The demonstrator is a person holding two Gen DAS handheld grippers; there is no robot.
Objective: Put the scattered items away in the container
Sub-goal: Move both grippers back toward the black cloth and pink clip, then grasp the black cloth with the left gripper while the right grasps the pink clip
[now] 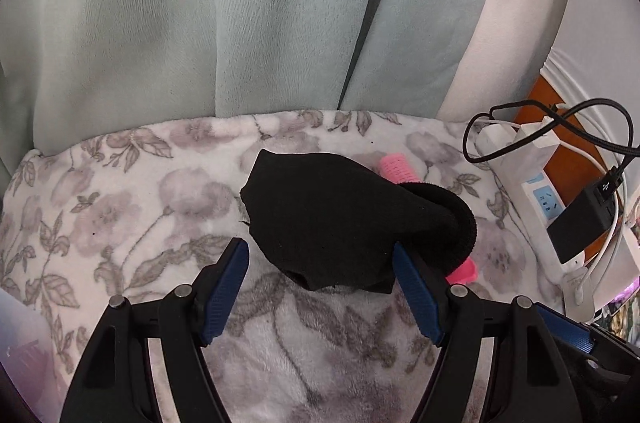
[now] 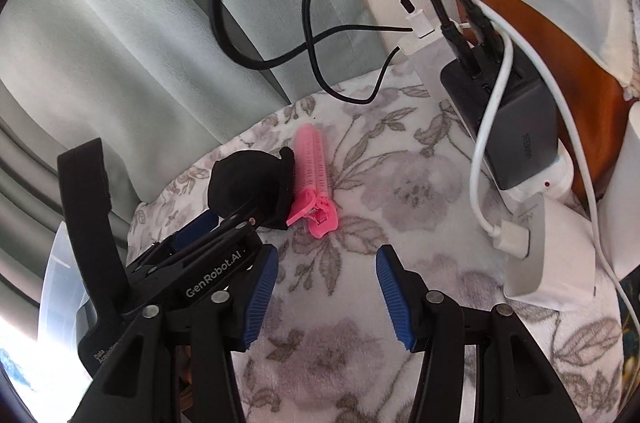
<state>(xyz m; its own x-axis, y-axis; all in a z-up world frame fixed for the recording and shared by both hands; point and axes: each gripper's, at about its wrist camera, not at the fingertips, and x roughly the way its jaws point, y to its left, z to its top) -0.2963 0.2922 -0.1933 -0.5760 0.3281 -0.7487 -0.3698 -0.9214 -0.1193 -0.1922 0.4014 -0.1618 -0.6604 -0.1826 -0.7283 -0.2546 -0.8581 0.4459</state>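
Pink hair roller (image 2: 314, 179) lies lengthwise, clip end nearest.

Floral fleece blanket (image 1: 120, 207) covers the surface. Pale green curtain (image 1: 200, 23) hangs behind it. White power strip (image 1: 540, 195) along the right edge, on an orange-brown wooden surface (image 2: 592, 63). Black charger brick (image 2: 516, 127) sits on the strip. Black cables (image 2: 320, 35) loop above the blanket; white USB cable (image 2: 486, 127) drapes over the brick.
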